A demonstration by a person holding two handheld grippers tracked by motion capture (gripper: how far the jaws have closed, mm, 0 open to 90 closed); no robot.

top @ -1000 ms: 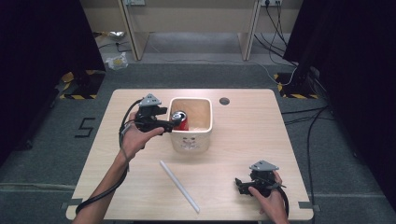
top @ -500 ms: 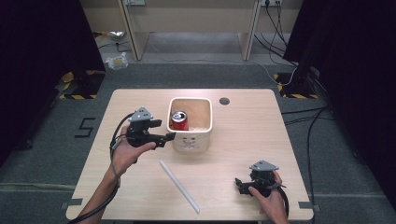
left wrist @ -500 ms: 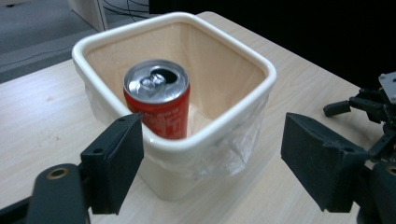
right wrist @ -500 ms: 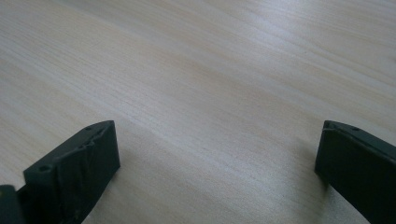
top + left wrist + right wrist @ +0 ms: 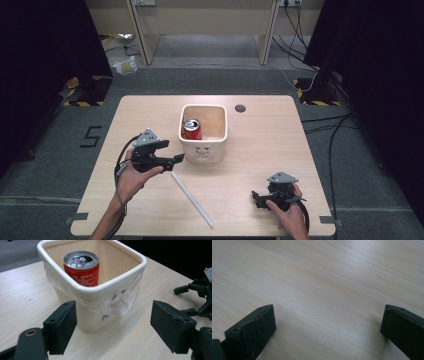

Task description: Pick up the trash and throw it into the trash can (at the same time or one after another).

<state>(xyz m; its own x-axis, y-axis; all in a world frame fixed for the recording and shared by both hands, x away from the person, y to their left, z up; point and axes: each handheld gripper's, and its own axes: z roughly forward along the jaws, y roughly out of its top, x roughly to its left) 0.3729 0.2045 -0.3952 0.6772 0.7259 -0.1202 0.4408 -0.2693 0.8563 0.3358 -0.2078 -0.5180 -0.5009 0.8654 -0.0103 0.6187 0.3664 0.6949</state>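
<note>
Two grippers in frame, both with jaws spread wide and nothing between them. Left gripper (image 5: 172, 160) held above the table (image 5: 280, 130) at the left, just beside the near-left corner of the cream bin (image 5: 203, 150), jaws aimed at it, not touching. Red can (image 5: 191, 129) stands upright inside the bin, against its left wall, top open and facing up. In the left gripper view, left gripper (image 5: 112, 327) looks straight at the bin (image 5: 100, 287), which sits between and beyond the two black jaws; can (image 5: 82, 267) is up and back from the jaws, behind the bin's near rim, apart from both. Clear plastic liner (image 5: 125, 302) folded over the bin rim hangs down the outside wall. Dark marking on the bin front, too blurred to read.

Right gripper (image 5: 257, 197) low at the near-right part of the table, held in the right hand (image 5: 287, 212), well apart from the bin and can. Right gripper view: right gripper (image 5: 328, 332) hovers close over bare wood (image 5: 324, 277), jaws far apart; cannot tell if they touch the surface. Same gripper also shows at the right edge of the left gripper view (image 5: 197, 297).

White straw-like stick (image 5: 192, 199) lies flat on the table between the two grippers, slanted, near end toward the table's front edge. Left hand (image 5: 132, 175) wraps the left gripper from below, cable (image 5: 120, 165) looping off it.
</note>
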